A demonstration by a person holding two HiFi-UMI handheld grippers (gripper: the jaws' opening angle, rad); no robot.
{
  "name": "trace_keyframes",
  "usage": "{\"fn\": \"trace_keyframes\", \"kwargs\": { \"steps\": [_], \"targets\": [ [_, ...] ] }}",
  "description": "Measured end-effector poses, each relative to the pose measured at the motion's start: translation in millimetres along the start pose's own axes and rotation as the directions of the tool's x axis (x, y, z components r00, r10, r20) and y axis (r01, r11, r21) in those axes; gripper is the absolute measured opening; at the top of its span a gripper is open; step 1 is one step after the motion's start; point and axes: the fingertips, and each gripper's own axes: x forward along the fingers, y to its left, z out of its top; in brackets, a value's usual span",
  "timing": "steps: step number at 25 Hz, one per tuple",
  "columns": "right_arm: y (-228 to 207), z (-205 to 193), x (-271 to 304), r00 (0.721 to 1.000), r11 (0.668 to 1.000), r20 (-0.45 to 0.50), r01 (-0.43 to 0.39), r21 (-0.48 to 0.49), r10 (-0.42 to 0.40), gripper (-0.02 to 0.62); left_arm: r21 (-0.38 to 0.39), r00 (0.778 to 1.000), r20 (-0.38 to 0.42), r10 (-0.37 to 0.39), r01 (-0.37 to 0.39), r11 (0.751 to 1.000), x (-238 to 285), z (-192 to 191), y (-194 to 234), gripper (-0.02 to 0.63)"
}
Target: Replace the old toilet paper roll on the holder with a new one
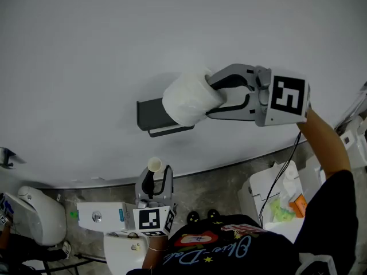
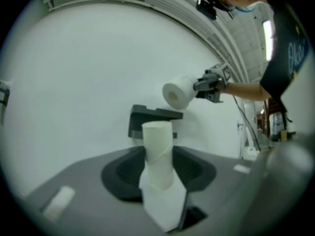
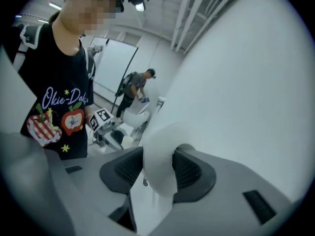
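White and full, the new toilet paper roll (image 1: 186,98) is clamped in the right gripper (image 1: 217,96). Its jaws stand wide around the roll, with both dark pads pressed against its sides. The roll hangs in front of the white wall (image 1: 86,50), at the right end of the dark grey holder (image 1: 152,112) fixed to that wall. In the left gripper view the roll shows just above and to the right of the holder, and I cannot tell whether the two touch. Lower down, near the foot of the wall, the left gripper (image 1: 156,179) faces the wall and is closed at a middling width on the old cardboard tube (image 1: 153,164). The pale, bare tube stands upright between the pads, well apart from the holder. Both grippers are held by a person in a black printed T-shirt (image 1: 229,251), whose right arm reaches up to the roll. On the grey speckled floor (image 1: 218,185) a white toilet (image 1: 34,213) sits toward the lower left. A white box (image 1: 100,215) lies just beside the left gripper, and a white-lined bin (image 1: 269,191) with green and orange scraps stands at the right. The right gripper view shows a second person (image 3: 135,90) far behind, bent over white fixtures.
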Motion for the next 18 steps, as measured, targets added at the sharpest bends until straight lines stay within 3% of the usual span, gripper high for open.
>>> {"fn": "trace_keyframes", "kwargs": {
  "steps": [3,7,10,12,15,18],
  "targets": [
    [8,-6,-30,0.970,0.973,0.175,0.137,0.186,-0.170,0.189,0.011,1.000,-0.002,-0.028,0.028,1.000,7,2,-10,0.173],
    [24,-34,-58,0.888,0.893,0.309,0.205,0.400,-0.342,0.187,0.021,0.998,-0.001,-0.060,0.060,0.998,16,5,-20,0.173],
    [42,-68,-61,0.834,0.818,0.342,0.206,0.537,-0.434,0.187,0.027,0.997,-0.007,-0.078,0.078,0.997,21,6,-27,0.173],
    [53,-96,-55,0.813,0.762,0.334,0.192,0.619,-0.477,0.187,0.031,0.996,-0.011,-0.084,0.084,0.996,23,6,-31,0.173],
    [61,-132,-33,0.796,0.683,0.315,0.160,0.713,-0.516,0.186,0.036,0.997,-0.018,-0.077,0.078,0.996,22,4,-30,0.173],
    [60,-152,-9,0.794,0.643,0.319,0.114,0.757,-0.517,0.184,0.040,0.998,-0.019,-0.058,0.059,0.997,18,5,-27,0.173]
  ]
}}
